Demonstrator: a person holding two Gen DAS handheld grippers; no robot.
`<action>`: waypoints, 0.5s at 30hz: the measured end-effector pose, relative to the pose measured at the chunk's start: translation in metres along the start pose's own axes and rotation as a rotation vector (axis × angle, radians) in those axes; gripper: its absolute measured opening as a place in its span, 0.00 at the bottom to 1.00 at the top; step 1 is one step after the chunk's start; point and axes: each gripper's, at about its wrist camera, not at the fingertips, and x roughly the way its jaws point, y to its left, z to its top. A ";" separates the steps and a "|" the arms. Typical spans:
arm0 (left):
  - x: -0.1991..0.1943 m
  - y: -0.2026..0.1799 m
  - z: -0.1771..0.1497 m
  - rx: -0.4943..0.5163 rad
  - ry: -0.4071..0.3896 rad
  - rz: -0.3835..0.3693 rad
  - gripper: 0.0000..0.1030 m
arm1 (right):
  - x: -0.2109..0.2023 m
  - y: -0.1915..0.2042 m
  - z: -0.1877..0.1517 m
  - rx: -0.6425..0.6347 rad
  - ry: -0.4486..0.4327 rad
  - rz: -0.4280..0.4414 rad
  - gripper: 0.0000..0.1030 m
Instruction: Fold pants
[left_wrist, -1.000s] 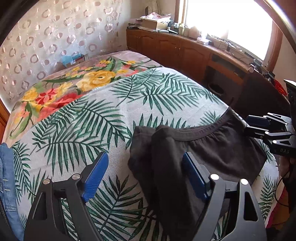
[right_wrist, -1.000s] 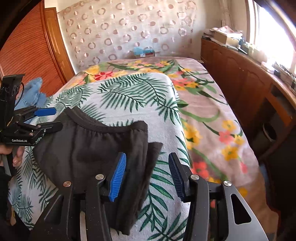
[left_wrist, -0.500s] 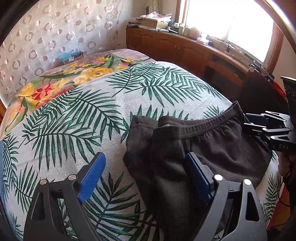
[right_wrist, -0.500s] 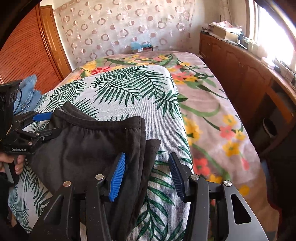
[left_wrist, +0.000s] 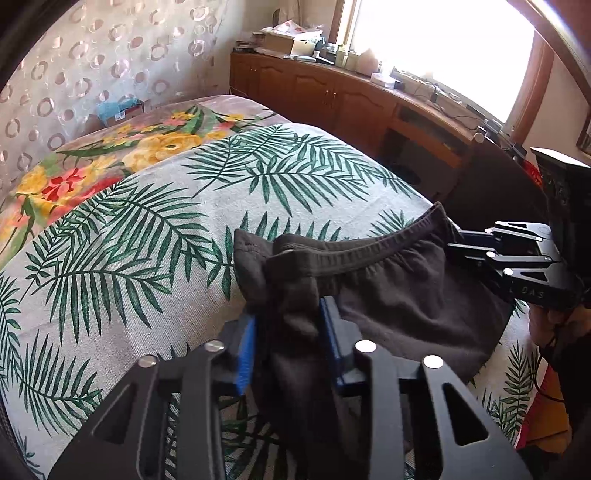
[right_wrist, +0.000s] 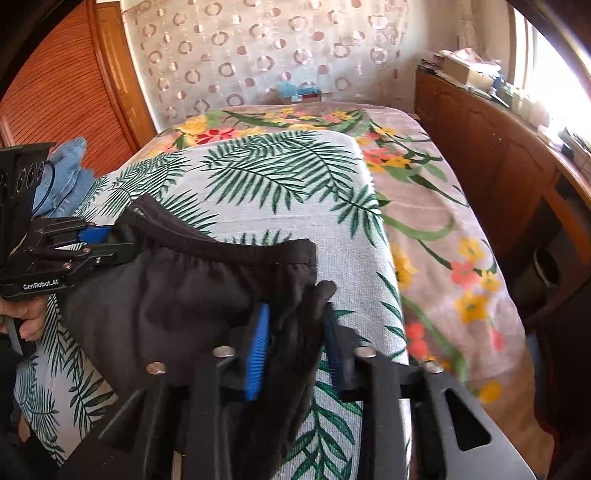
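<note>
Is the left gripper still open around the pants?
No, the left gripper has just closed, its blue pads pinching the dark pants.

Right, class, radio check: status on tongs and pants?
Left tongs, right tongs just closed, each pinching black pants. Pants on palm-leaf cover. Nothing blocking.

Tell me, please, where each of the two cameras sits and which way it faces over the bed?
Left wrist: rides the left gripper, looking down across the black pants toward the window wall; its jaws, just closed, pinch cloth; the right gripper shows.
Right wrist: rides the right gripper, facing the curtain; jaws likewise closed on cloth; the left gripper and a hand show.
Shared: the pants, the palm-leaf cover, each other's gripper.
</note>
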 end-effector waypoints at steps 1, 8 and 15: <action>-0.002 -0.001 0.000 0.002 -0.004 0.007 0.23 | 0.000 0.000 0.000 -0.003 -0.002 0.010 0.13; -0.021 -0.008 0.000 0.006 -0.044 0.026 0.13 | -0.008 0.001 -0.004 0.020 -0.039 -0.005 0.09; -0.049 -0.020 -0.004 0.021 -0.100 0.037 0.12 | -0.030 0.013 -0.008 0.005 -0.120 -0.001 0.08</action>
